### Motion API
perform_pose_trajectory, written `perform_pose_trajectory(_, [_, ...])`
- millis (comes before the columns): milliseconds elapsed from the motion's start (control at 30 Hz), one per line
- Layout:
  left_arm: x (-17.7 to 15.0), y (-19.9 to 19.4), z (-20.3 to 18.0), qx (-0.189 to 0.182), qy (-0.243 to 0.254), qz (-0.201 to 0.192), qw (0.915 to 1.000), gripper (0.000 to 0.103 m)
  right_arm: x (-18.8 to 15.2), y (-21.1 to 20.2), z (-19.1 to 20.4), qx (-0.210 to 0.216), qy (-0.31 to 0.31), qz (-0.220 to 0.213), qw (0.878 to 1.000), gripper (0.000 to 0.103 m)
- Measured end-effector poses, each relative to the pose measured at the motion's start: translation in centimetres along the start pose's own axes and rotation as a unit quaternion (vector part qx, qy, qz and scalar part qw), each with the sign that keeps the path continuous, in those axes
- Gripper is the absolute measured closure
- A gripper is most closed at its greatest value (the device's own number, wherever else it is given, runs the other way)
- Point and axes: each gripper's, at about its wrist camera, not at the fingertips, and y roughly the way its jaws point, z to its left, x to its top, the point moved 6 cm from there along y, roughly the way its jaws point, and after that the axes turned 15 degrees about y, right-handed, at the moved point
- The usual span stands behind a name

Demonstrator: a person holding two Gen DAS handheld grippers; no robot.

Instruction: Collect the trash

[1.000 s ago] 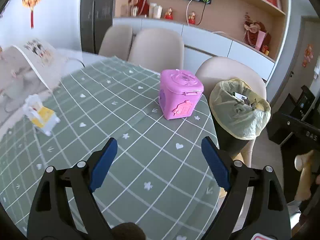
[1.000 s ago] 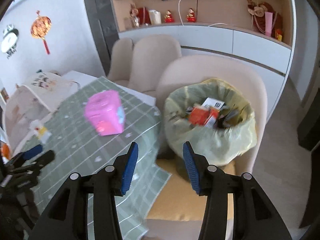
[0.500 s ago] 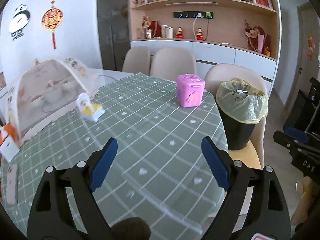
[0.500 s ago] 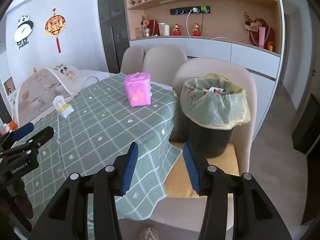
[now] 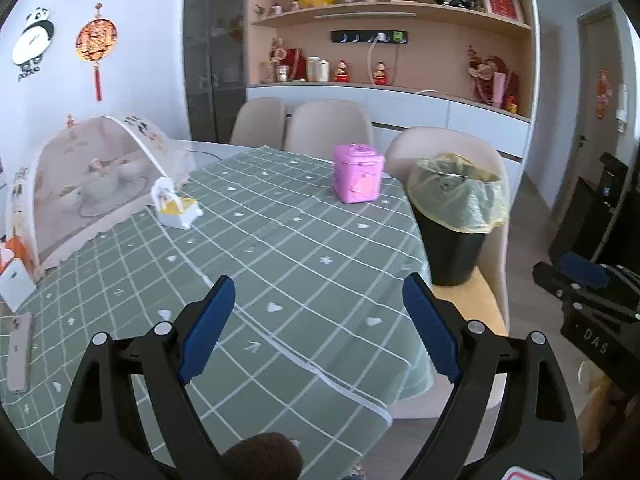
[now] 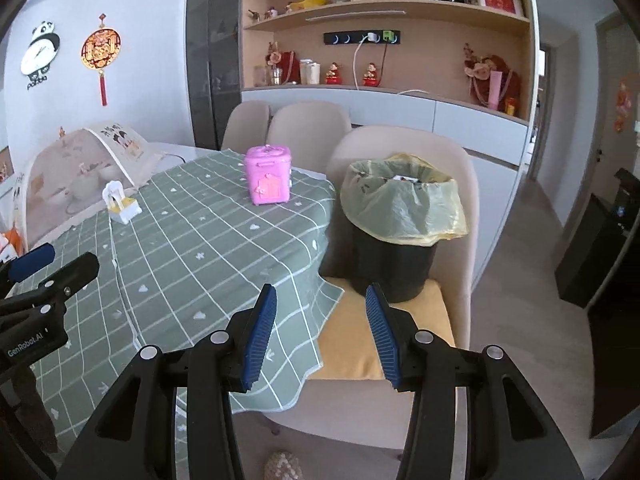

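Black bin on chair, yellow liner holding scraps, pink box shut

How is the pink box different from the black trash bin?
The pink box sits on the green checked tablecloth; the black trash bin stands on a chair's yellow cushion beside the table. The pink box is smaller and has its lid on; the trash bin is bigger, open on top and lined with a yellowish bag. Both stand upright, and neither gripper touches them.
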Motion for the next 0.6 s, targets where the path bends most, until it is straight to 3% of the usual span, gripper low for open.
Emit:
perform_pose_trajectory(267, [0.2, 0.2, -2.0, -0.031, 0.012, -0.004, 0.9994, 0.021, -0.3, -0.8, -1.8, -0.019, 0.019, -0.003, 1.0, 0.059])
perform_pose_trajectory(600, [0.4, 0.2, -2.3, -0.033, 0.019, -0.004, 0.9993, 0.021, -0.3, -0.9, -2.4, -0.029, 0.027, -0.004, 0.999, 0.059])
